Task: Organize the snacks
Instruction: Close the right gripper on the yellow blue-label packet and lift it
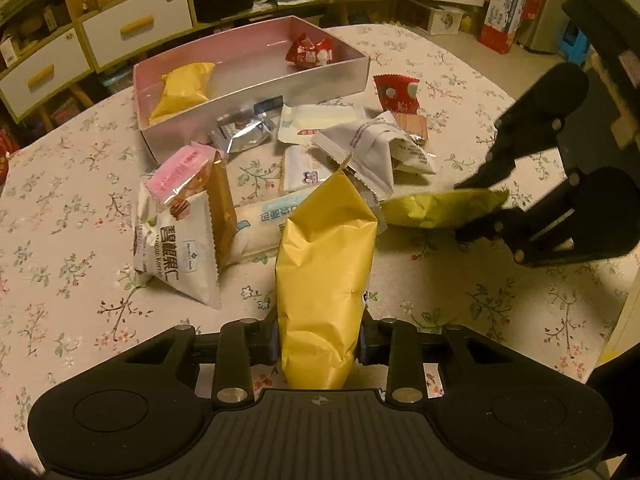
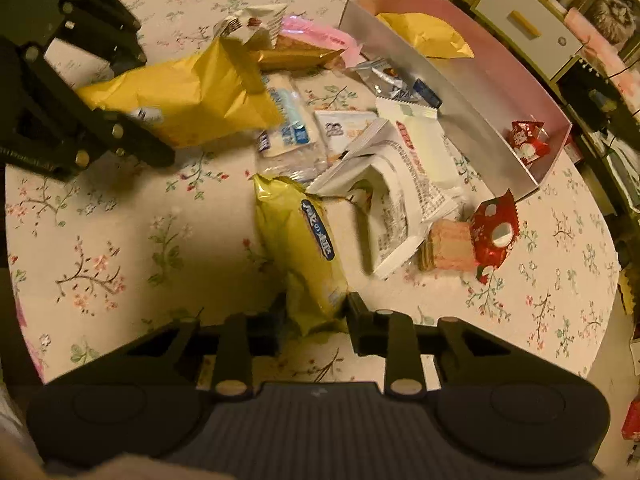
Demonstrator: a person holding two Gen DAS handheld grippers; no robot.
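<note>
Reading white pecan packet (image 1: 182, 246) | "Pecan Kernel", "Member's Mark" | Chinese headline

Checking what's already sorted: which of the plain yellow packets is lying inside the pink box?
The yellow packet at the box's left end; the other is held in the left gripper's jaws.

Lower end of gold packet (image 1: 324, 280) hidden behind gripper body; shelf contents (image 1: 36, 28) too blurred to identify.
</note>
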